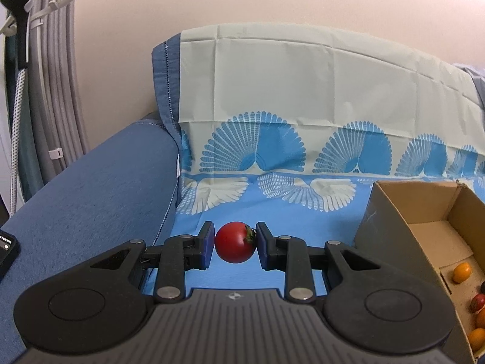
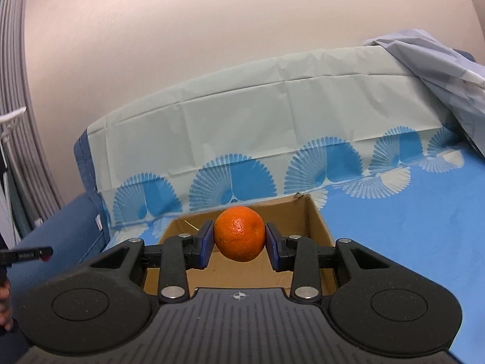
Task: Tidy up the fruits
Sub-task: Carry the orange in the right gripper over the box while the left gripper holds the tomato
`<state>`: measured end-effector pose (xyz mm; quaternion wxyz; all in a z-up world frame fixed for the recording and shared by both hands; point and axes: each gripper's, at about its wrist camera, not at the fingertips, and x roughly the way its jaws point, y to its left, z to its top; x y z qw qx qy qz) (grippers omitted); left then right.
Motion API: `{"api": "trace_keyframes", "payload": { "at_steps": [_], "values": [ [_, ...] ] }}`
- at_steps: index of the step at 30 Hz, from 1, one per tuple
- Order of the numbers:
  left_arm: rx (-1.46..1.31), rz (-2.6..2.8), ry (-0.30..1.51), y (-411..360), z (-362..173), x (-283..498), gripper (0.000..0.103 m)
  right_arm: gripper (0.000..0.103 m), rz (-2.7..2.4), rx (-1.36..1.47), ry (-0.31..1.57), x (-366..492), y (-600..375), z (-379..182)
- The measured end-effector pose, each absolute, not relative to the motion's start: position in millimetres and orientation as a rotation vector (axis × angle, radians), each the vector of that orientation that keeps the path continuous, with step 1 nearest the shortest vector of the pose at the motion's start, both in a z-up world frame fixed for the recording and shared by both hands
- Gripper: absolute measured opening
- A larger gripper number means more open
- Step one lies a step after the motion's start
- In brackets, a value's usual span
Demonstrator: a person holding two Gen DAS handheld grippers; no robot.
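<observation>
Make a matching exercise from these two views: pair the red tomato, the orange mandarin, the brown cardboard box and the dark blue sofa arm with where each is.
Things:
1. round red tomato
2. round orange mandarin
3. brown cardboard box
4. dark blue sofa arm

Places:
A. in right gripper
B. left of the patterned cloth
C. in left gripper
D. on the patterned cloth

Pairs: 1-C, 2-A, 3-D, 4-B

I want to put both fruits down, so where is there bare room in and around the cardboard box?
The far half of the cardboard box floor is bare, and so is the blue cloth between the box and the sofa back. The box's near end is crowded with small fruits. Each claw is full: left holds the tomato, right the orange.
</observation>
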<state>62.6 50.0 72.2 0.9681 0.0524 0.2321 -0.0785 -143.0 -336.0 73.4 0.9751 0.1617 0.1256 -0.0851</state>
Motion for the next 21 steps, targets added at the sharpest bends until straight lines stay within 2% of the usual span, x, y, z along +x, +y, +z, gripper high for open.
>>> {"api": "trace_keyframes", "payload": {
  "at_steps": [21],
  "values": [
    [0.11,-0.168,0.465,49.1,72.6,62.1,0.033,0.037,-0.189,0.318,0.267,-144.3,-338.8,71.9]
  ]
}}
